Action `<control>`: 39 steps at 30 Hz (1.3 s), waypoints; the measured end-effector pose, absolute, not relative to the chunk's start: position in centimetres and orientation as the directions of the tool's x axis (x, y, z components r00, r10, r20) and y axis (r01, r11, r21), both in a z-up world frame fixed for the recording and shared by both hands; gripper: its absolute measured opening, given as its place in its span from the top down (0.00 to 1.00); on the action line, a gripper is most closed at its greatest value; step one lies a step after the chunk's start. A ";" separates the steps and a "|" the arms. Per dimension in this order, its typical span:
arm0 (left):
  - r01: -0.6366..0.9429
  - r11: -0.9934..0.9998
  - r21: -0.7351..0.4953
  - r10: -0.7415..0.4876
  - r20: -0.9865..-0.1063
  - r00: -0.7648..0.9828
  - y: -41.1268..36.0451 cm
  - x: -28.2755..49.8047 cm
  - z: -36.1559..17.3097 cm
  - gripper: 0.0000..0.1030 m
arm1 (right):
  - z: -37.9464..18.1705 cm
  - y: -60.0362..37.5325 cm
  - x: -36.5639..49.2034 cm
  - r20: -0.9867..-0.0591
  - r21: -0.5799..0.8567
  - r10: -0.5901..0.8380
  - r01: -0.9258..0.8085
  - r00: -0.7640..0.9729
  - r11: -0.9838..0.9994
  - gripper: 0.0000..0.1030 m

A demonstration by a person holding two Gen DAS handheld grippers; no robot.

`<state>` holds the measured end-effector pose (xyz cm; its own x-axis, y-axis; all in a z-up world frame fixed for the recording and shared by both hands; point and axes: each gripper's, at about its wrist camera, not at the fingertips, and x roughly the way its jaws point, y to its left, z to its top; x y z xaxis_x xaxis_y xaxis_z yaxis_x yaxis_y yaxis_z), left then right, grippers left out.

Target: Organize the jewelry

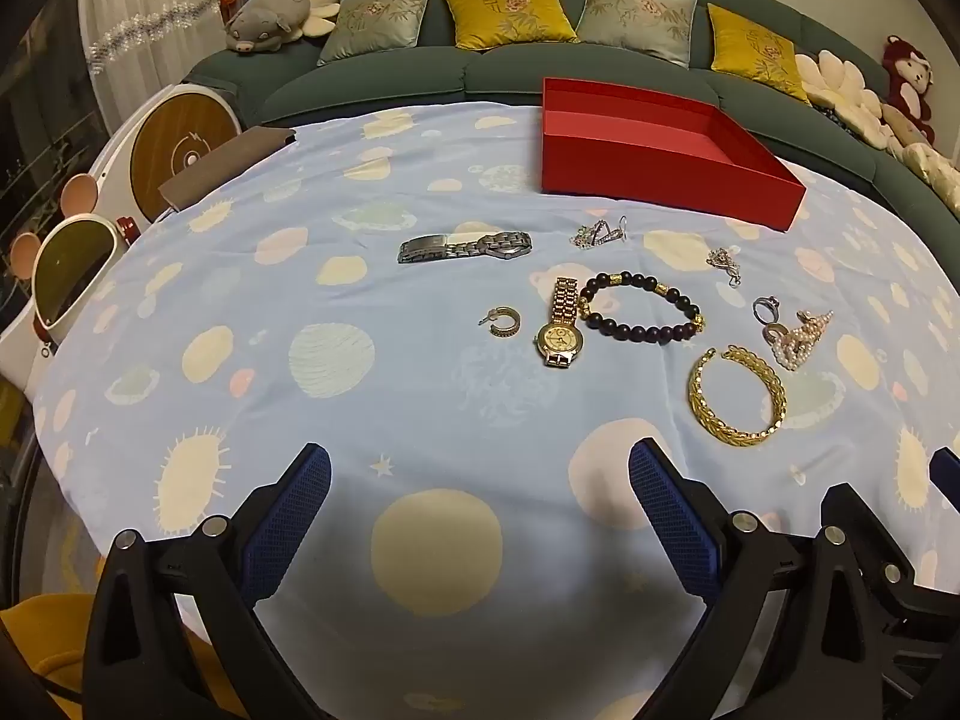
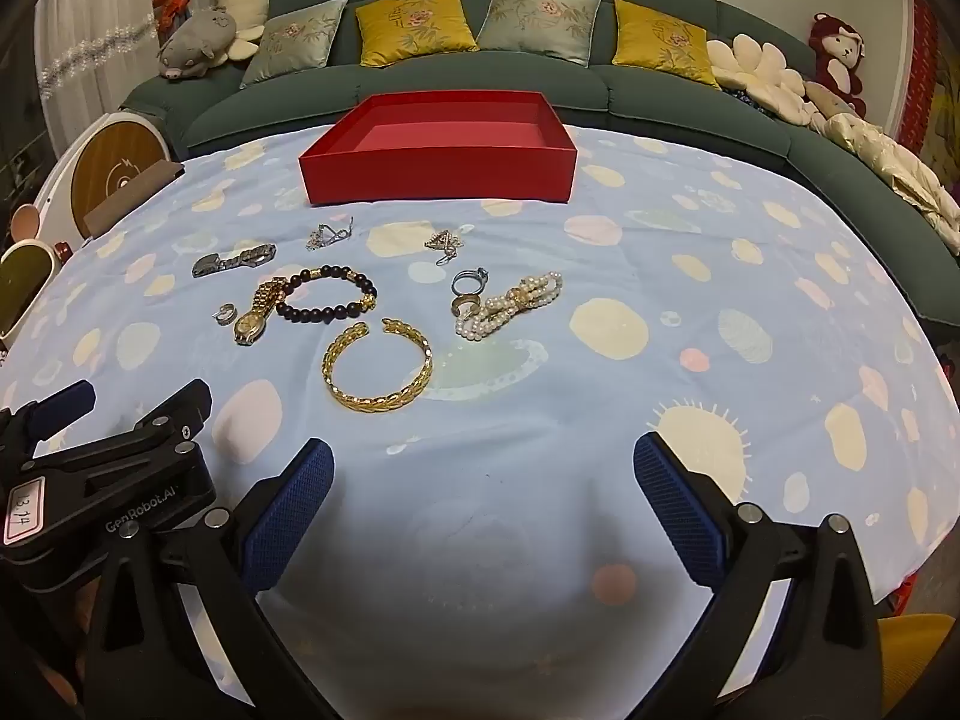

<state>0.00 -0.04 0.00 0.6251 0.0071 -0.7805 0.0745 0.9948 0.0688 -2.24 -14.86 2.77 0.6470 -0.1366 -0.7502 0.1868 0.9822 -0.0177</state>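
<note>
1. Our red box (image 2: pixel 438 147) sits empty at the table's far edge, beyond the jewelry.
2. Gold bangle (image 2: pixel 377 365) lies ahead-left of our right claw (image 2: pixel 483 504), nearest piece.
3. Both claws, left claw (image 1: pixel 480 510) too, gape empty.

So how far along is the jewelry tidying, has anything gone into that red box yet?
Nothing looks done: the red box shows no jewelry inside. Nothing is in hand either; the left gripper and right gripper are both open above the cloth. Everything is left: the gold cuff bracelet, bead bracelet, gold watch, silver watch, pearl piece and the small pieces around them.
</note>
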 end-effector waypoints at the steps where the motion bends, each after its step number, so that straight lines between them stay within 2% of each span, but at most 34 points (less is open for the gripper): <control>1: 0.074 0.995 0.068 0.007 -0.781 0.625 -0.1 0.0 0.0 0.06 | 2.8 -14.9 -2.2 -0.750 -0.017 -0.136 0.187 0.647 0.982 0.05; 39: 0.080 0.995 0.054 -0.007 -0.781 0.624 -0.2 0.4 -0.1 0.06 | 2.8 -14.9 -2.1 -0.751 -0.012 -0.133 0.187 0.647 0.982 0.05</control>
